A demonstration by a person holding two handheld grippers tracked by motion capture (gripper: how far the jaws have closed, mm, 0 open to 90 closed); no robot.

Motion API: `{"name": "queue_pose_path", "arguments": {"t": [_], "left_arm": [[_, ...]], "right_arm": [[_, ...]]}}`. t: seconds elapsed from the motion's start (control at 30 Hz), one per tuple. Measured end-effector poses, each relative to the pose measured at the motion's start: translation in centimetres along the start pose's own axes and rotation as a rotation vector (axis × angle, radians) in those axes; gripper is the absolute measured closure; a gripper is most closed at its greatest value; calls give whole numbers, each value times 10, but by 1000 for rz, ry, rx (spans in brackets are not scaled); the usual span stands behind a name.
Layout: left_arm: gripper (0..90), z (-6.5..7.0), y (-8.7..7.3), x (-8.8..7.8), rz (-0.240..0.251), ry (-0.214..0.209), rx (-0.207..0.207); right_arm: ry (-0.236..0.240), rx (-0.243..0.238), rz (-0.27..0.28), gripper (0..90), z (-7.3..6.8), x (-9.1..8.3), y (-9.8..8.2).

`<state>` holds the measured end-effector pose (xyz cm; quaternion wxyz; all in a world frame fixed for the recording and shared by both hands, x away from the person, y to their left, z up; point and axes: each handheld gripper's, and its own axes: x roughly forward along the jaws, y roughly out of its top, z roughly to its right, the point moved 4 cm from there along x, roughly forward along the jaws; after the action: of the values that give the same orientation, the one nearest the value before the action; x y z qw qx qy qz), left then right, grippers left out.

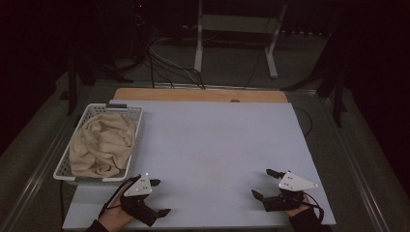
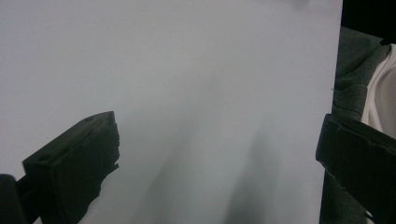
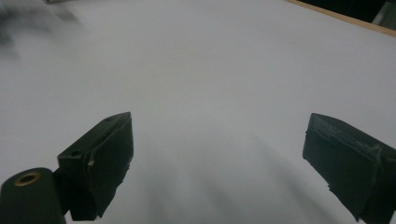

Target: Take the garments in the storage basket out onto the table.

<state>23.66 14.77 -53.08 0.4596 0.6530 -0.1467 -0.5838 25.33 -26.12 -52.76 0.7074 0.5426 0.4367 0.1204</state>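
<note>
White board (image 1: 212,150) covers most of the table: flat, matte, smooth. A strip of wooden tabletop (image 1: 200,94) shows along its far edge. The broad middle of the board lies bare, open room from the far edge down to both grippers. Dim floor beyond, with cables (image 1: 169,67) and a white frame's legs (image 1: 198,43).

White plastic basket (image 1: 99,181), lattice walls, rectangular, sits at the board's left edge, overhanging it slightly. Inside it a cream cloth (image 1: 102,142), soft, bunched in heavy folds, fills the basket near to the rim.

Left gripper (image 1: 161,197) near the board's near-left corner, just beside the basket's near end, not touching it. Jaws spread wide, nothing between them, pointing right and forward. Grey three-cornered plate on top. A hand (image 1: 113,220) grips it from below. In the left gripper view its jaws frame bare board, the board's edge close by one jaw.

Right gripper (image 1: 261,183) near the near-right corner, jaws spread wide, empty, pointing left. Hand in a dark sleeve (image 1: 304,220) behind it. Grippers well apart.
</note>
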Motion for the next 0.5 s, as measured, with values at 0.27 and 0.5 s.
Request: {"name": "queue_pose_path", "arguments": {"t": [0.27, 0.5], "left_arm": [[4, 2, 2, 2, -17, 2, 14], [4, 2, 4, 3, -38, -22, 29]], "right_arm": [[-5, 2, -19, 88, 1, 1, -2], [14, -16, -42, 88, -4, 1, -2]]}}
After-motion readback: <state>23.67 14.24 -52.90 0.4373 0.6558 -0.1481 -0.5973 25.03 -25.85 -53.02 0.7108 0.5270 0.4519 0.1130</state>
